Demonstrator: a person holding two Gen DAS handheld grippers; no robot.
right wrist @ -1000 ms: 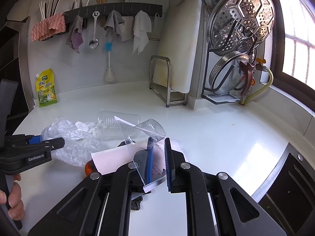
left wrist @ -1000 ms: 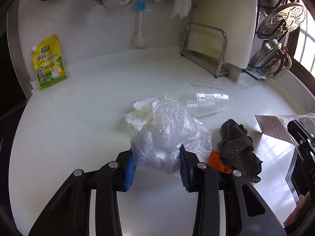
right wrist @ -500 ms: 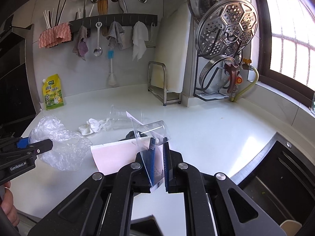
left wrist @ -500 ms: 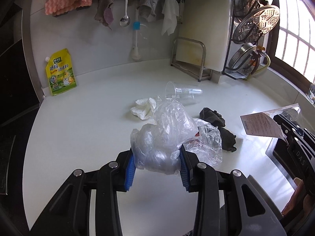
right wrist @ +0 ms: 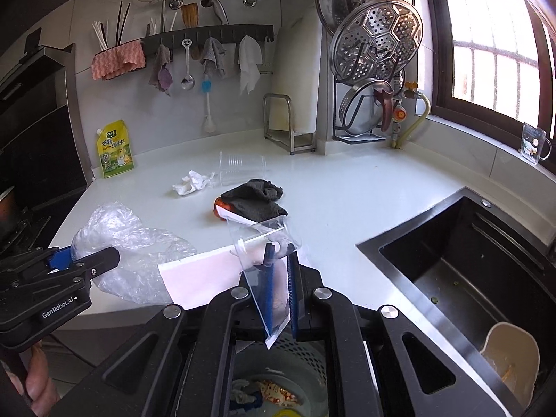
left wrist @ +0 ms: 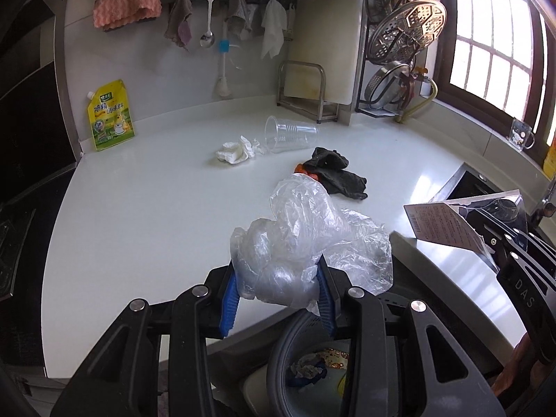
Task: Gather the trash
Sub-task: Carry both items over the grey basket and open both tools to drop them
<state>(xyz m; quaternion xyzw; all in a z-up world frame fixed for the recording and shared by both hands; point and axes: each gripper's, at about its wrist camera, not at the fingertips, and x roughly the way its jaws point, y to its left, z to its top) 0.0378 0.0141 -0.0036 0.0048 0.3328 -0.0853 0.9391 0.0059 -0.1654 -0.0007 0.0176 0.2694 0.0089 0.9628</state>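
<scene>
- Both my grippers have pulled back off the counter (left wrist: 146, 215) edge w/ their loads; a sec ago the counter filled both views, now the trash bin (right wrist: 299, 351) shows below each one.
- My left gripper (left wrist: 278, 299) is clenched on the crumpled plastic bag (left wrist: 299, 243): blue pads press both sides, bag bulges between and spills to the right. It hangs over the bin's rim (left wrist: 278, 354), clear of the counter.
- My right gripper (right wrist: 280, 288) is pinched nearly closed on the clear blister pack w/ paper card (right wrist: 264, 243); it sticks up and left from the jaws, lower corner dangling above the bin mesh.
- Meaning: carry leg looks about done. Next, I judge, is to open both jaws over the bin.
- Risk: light bag may cling to a pad, or drift outside the rim.
- Left on the counter: clear plastic cup (left wrist: 290, 133) on its side, crumpled tissue (left wrist: 236, 149) just beside it, dark cloth (left wrist: 333, 173) w/ an orange thing (left wrist: 305, 170) partly under it. So more trips needed.
- Bin already holds some scraps (right wrist: 264, 392).
</scene>
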